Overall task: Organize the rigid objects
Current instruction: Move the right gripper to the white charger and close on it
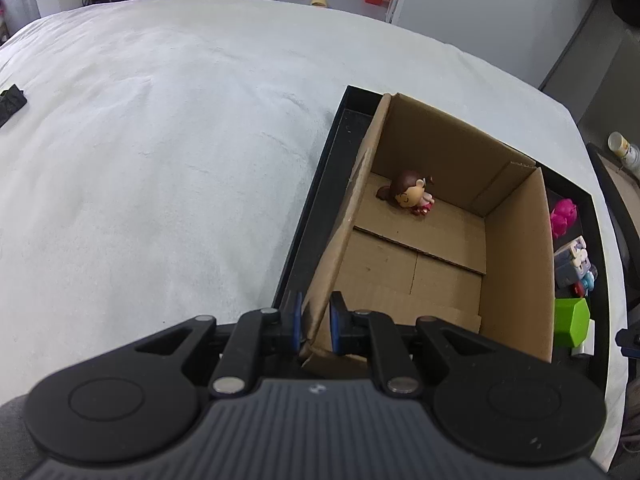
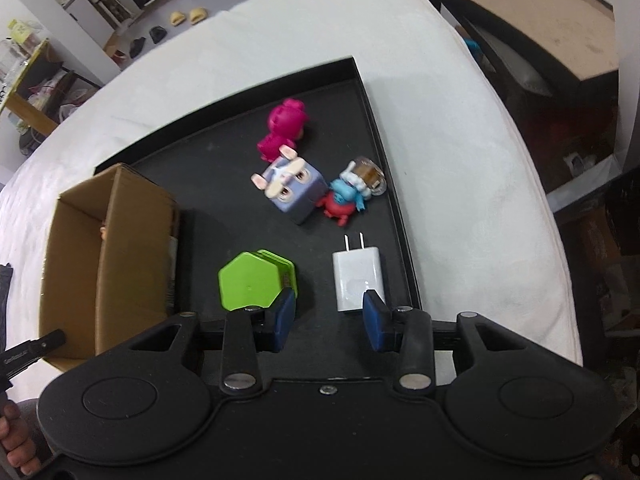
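An open cardboard box [image 1: 516, 248] stands in a black tray [image 1: 320, 200]; a brown-haired doll figure [image 1: 410, 194] lies inside it. My left gripper [image 1: 317, 322] is shut on the box's near left wall. In the right wrist view the tray [image 2: 224, 184] holds a green hexagonal block [image 2: 250, 280], a white charger plug [image 2: 358, 278], a purple cube toy [image 2: 292, 188], a pink figure [image 2: 284, 126] and a blue and red figure [image 2: 344, 196]. My right gripper [image 2: 330, 324] hangs low over the tray, jaws partly apart with nothing between them, the block at its left finger, the charger at its right.
The tray lies on a white bed cover [image 1: 160, 160]. A small black object [image 1: 12, 100] sits at the cover's far left edge. A framed board [image 2: 560, 20] and dark furniture stand off the right side. A person's hand [image 2: 16, 440] shows at the lower left.
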A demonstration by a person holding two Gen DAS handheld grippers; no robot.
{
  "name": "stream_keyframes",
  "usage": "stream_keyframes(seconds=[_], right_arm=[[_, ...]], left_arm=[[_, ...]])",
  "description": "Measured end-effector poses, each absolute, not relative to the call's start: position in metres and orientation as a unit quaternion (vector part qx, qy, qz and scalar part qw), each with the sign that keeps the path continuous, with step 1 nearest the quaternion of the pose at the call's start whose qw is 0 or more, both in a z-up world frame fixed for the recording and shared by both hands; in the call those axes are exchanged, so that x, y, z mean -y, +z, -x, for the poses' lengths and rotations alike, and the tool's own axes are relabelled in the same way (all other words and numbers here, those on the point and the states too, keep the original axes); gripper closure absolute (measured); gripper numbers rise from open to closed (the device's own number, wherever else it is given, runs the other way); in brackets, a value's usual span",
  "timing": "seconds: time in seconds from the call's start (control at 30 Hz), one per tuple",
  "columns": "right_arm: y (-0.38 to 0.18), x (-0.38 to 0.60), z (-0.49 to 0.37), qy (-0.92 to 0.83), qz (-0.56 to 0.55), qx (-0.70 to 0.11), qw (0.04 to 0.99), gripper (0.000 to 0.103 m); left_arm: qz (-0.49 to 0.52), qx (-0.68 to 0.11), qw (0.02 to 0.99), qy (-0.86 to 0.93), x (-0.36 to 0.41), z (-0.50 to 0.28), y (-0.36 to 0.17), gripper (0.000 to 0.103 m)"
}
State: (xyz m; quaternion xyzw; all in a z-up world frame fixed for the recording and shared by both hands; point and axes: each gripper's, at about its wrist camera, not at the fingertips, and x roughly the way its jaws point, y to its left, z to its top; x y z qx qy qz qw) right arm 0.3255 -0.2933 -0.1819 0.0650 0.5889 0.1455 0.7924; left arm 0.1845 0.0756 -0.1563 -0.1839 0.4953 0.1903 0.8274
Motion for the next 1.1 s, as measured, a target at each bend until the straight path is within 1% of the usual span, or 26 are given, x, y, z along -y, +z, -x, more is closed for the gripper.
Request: stream_keyframes(seconds=[0.47, 0.73, 0.83, 1.03, 1.1], right_arm=[[-0.218, 0.284, -0.338, 0.129, -0.051, -0.605, 0.784, 0.065], [-0.225, 0.283, -0.339, 0.113, -0.033, -0.584, 0.803, 0.065], [-0.229, 0.279, -0.342, 0.115, -0.018, -0.583, 0.804, 0.059], [-0.245, 0.285, -0.349, 0.098, -0.035, -0.608, 0.787, 0.06], [-0.245, 0.286, -0.349, 0.1, -0.036, -0.604, 0.79, 0.064]], left_arm=[[0.183, -0.494, 0.829, 0.185, -0.076, -0.188, -0.158, 0.09], [0.178, -0.503, 0.825, 0.183, -0.078, -0.19, -0.159, 0.09], [0.177, -0.505, 0.825, 0.185, -0.078, -0.191, -0.16, 0.09], [0.176, -0.504, 0.824, 0.189, -0.077, -0.193, -0.162, 0.09], [0.176, -0.503, 0.825, 0.19, -0.077, -0.192, -0.163, 0.09]])
